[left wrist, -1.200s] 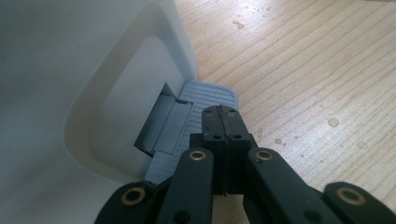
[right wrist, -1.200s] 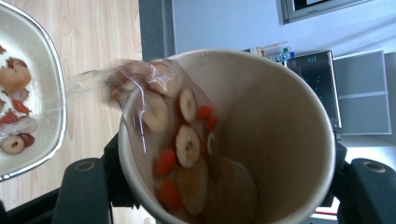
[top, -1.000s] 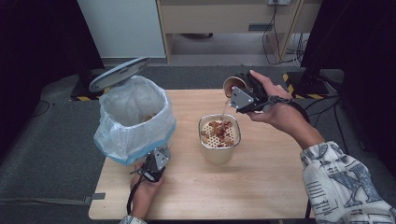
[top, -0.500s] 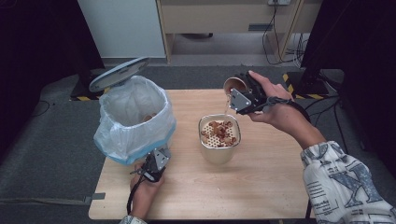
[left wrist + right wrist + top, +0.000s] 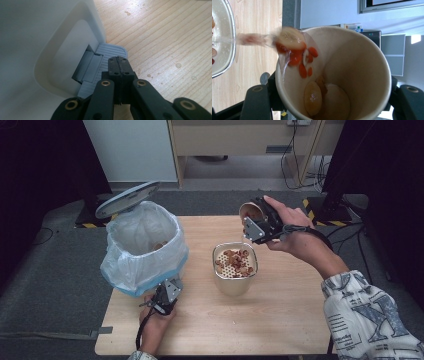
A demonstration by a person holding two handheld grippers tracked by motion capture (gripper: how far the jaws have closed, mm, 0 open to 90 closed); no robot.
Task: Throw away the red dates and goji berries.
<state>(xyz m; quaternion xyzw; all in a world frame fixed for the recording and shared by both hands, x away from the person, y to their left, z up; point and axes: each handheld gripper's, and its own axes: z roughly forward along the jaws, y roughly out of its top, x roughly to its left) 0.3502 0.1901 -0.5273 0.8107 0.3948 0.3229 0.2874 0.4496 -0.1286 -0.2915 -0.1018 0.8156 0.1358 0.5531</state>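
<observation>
Paper cup [image 5: 337, 75] is lying tilted on its side between the jaws of the right hand-held gripper [image 5: 257, 222], which is clamping it from both sides above the far part of the wooden counter [image 5: 280, 320]. In the right gripper view, its mouth is facing the camera, and orange and pale food scraps [image 5: 297, 53] are sliding over its rim with a thin stream of liquid toward the metal strainer container [image 5: 235, 270] at the left edge. In the high view, that container is standing near the middle of the counter, just below and left of the cup, with reddish-brown pieces sitting on its perforated insert.

The left hand-held gripper [image 5: 120, 62] is resting low at the near side of the pedal bin [image 5: 142, 245], its jaws pressed together with nothing between them. Its tips are lying on the ribbed grey foot pedal [image 5: 110, 51] at the base of the bin's white wall. The bin, lined with a pale blue bag, is standing on the left part of the counter, well apart from the container, and its round lid [image 5: 127, 199] is tilting up and open behind it. A patterned sleeve [image 5: 370, 315] is covering the right forearm.
</observation>
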